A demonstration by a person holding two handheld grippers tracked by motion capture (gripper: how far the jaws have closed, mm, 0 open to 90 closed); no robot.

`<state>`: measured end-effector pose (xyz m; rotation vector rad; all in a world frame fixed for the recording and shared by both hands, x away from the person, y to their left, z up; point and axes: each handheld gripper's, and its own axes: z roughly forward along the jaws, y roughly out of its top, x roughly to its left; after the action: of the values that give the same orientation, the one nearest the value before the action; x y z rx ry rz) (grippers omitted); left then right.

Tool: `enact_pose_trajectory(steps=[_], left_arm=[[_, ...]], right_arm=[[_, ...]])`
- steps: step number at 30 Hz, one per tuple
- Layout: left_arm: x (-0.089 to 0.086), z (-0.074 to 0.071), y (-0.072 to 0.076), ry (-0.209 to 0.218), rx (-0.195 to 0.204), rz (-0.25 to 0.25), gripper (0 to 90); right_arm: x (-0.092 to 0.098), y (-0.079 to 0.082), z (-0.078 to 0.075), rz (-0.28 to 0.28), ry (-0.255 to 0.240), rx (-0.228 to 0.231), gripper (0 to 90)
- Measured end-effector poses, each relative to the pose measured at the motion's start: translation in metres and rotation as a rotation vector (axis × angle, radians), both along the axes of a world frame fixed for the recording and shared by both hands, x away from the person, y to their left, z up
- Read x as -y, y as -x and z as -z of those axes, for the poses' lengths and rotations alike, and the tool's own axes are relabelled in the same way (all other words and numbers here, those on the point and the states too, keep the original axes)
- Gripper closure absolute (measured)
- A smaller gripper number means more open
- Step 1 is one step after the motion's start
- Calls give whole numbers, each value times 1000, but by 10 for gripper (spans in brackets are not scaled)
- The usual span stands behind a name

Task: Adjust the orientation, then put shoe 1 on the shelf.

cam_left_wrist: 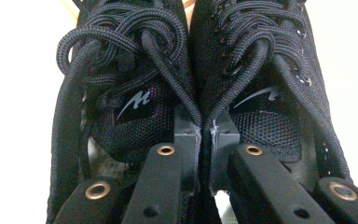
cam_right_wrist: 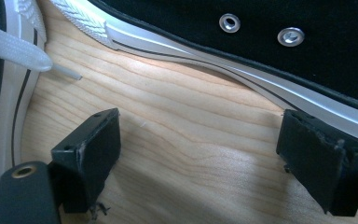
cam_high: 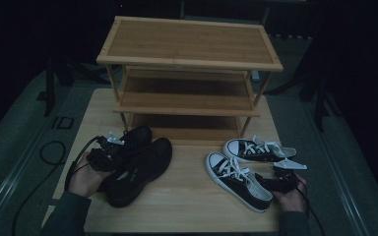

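Meanwhile, wooden shelf rack (cam_high: 189, 61) stands bare; black shoes (cam_high: 138, 164) pinched together by left hand-held gripper (cam_left_wrist: 205, 133).

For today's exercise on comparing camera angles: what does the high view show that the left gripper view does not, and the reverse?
High view alone: the three-tier bamboo shoe rack, the light wooden table, the pair of black-and-white canvas sneakers and the right hand-held gripper beside them. Left gripper view alone: the silver logos on the shoe tongues, the braided black laces and the jaws pinching the two inner collars together. Both share the pair of black mesh lace-up shoes and the left hand-held gripper shut on them.
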<state>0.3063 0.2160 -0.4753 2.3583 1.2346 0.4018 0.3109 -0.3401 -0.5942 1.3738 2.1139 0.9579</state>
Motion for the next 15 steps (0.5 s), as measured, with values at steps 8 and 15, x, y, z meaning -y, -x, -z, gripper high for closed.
enact_pose_trajectory(steps=[8, 15], left_arm=[[6, -10, -2, 5, 21, -3, 854], [15, -15, -4, 23, 29, 7, 854]], right_arm=[[0, 0, 0, 1, 0, 0, 136], [0, 0, 0, 0, 0, 0, 136]])
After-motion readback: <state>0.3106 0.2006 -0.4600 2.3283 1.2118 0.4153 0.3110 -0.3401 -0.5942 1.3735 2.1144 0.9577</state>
